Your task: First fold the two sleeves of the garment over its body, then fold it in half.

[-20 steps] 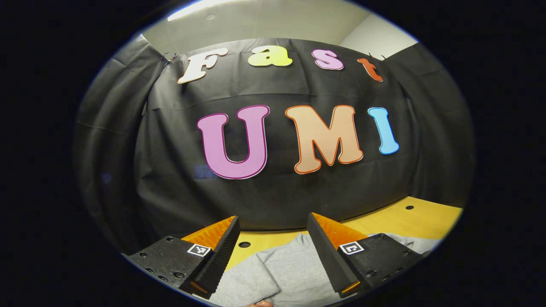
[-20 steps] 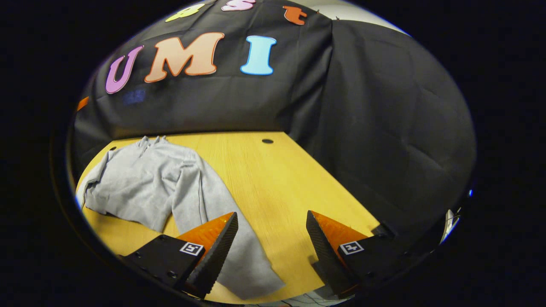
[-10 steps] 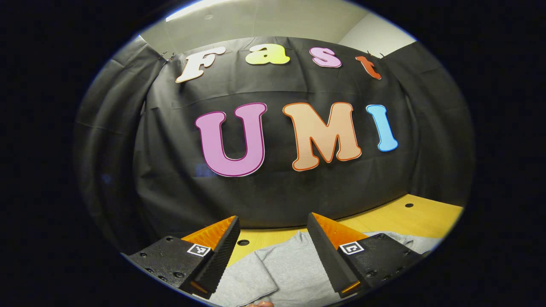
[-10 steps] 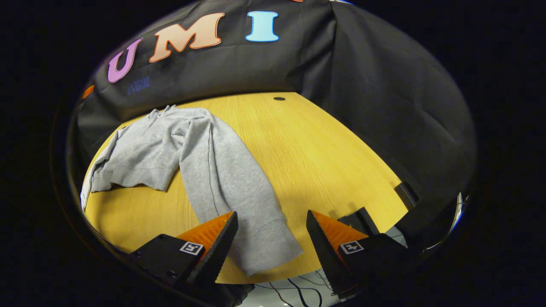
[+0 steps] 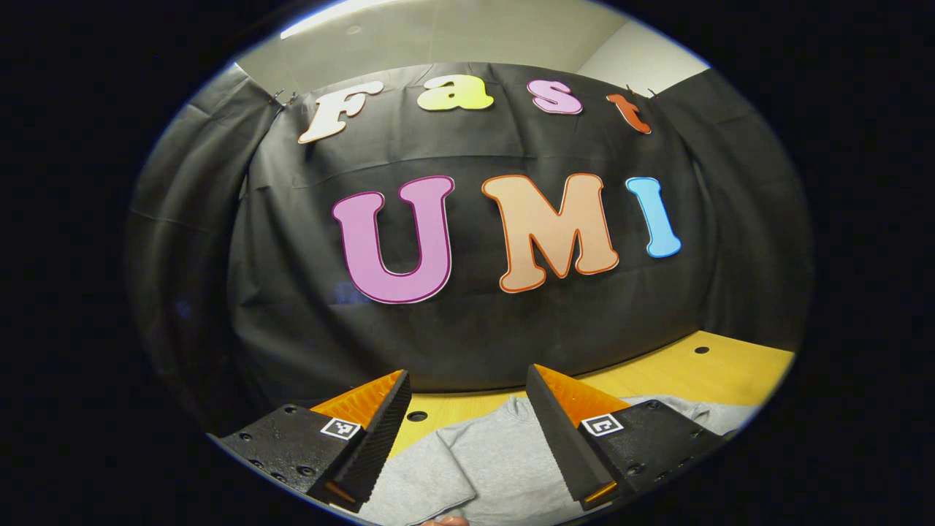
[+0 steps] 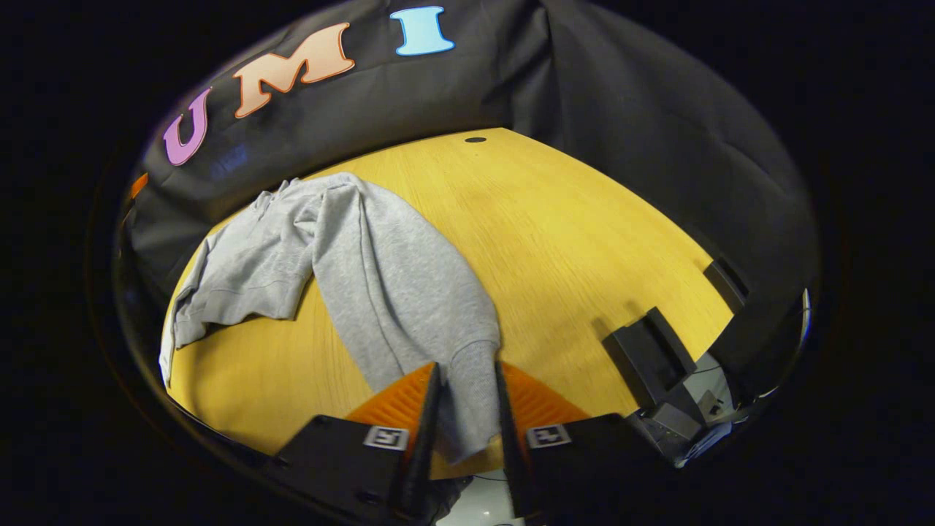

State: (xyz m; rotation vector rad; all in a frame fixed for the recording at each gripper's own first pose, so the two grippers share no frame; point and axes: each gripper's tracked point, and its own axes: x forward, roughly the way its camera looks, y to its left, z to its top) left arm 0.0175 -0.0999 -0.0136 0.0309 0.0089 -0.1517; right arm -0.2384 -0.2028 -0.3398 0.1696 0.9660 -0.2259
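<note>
Right claw (image 6: 464, 394) has closed onto the sleeve cuff (image 6: 471, 387) of the grey garment (image 6: 307, 248) on the bench (image 6: 570, 234); sleeve fold can start. Left claw (image 5: 467, 424) hangs wide, idle.

In your right gripper view, the grey fleece garment (image 6: 292, 241) lies on the yellow wooden table (image 6: 570, 226), left of centre, its long sleeve (image 6: 409, 292) running toward you to end between your right gripper's (image 6: 467, 380) fingers. Your left gripper (image 5: 467, 398) hangs above the garment's collar end.
</note>
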